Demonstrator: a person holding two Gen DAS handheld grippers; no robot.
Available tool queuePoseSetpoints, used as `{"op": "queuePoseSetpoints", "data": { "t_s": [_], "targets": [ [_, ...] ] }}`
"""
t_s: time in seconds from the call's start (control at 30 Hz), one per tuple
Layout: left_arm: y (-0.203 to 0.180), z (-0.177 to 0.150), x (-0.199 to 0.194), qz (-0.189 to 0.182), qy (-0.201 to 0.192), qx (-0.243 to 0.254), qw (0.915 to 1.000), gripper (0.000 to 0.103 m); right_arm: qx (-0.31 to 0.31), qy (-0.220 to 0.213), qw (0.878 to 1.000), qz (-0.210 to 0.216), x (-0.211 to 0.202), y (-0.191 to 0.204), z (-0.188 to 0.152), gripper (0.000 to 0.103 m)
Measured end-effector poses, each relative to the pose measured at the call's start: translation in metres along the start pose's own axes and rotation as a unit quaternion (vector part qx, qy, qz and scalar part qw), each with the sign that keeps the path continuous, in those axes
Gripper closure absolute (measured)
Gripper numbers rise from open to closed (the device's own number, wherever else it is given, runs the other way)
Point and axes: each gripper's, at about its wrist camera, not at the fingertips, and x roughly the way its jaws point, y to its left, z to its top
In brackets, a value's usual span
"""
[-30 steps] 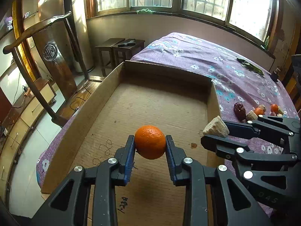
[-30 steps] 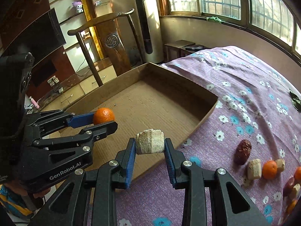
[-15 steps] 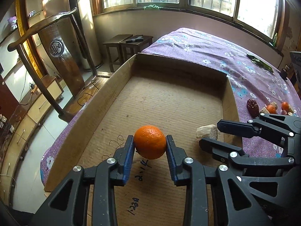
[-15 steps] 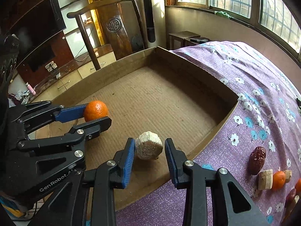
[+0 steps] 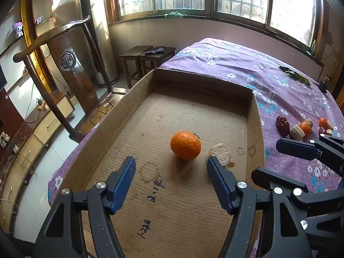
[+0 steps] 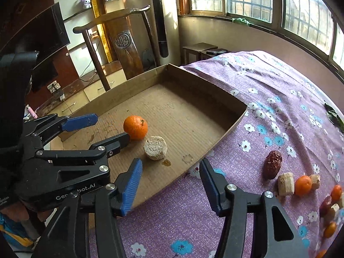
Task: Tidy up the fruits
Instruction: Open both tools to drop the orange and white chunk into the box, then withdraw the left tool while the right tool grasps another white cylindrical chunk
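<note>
The left hand-held gripper (image 5: 171, 165) is spread wide with nothing between its blue pads, poised over the floor of the shallow cardboard box (image 5: 255, 116) that lies on the bed (image 5: 236, 64). The orange (image 5: 185, 145) sits free on the corrugated floor just ahead of it, nearer the right-side pad but touching neither. Close beside the orange lies a pale, rough fruit chunk (image 6: 155, 148), a little apart from it and toward the box's right wall.

The right hand-held gripper (image 6: 171, 173) is also wide open and holds nothing; it hangs over the box's near corner, its left pad over the cardboard and its right pad over the purple flowered bedspread (image 6: 268, 81). The chunk lies on the box floor just beyond its left pad.

Outside the box, on the bedspread to the right, a dark red date (image 6: 273, 164) leads a loose row of more pale chunks (image 6: 285, 183) and small oranges (image 6: 303, 185).
</note>
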Motion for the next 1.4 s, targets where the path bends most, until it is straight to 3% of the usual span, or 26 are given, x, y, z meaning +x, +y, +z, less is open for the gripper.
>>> {"op": "queuePoseSetpoints", "data": {
  "t_s": [0.07,0.3,0.8,1.27,1.33,1.4],
  "targets": [
    [-0.005,-0.001,-0.003,-0.004,-0.003,0.001,1.0000,0.028,0.009,-0.009,1.000,0.000,-0.008,-0.004,-0.004,0.043],
    [-0.028,-0.001,-0.012,-0.026,-0.008,0.008,0.9996,0.026,0.046,-0.018,0.998,-0.027,-0.034,-0.032,-0.029,0.028],
    [-0.127,0.004,-0.002,-0.095,0.012,0.060,0.9936,0.021,0.155,-0.008,0.983,-0.097,-0.071,-0.133,-0.097,0.029],
    [-0.130,0.025,0.019,-0.085,0.025,0.035,0.9954,0.021,0.113,0.003,0.991,-0.070,-0.016,-0.147,-0.055,0.029],
    [-0.130,0.028,0.021,-0.083,0.026,0.035,0.9956,0.021,0.113,0.002,0.991,-0.073,-0.008,-0.152,-0.049,0.034],
    [-0.130,0.029,0.024,-0.081,0.027,0.035,0.9957,0.021,0.118,0.001,0.991,-0.070,-0.003,-0.159,-0.043,0.061]
  ]
}}
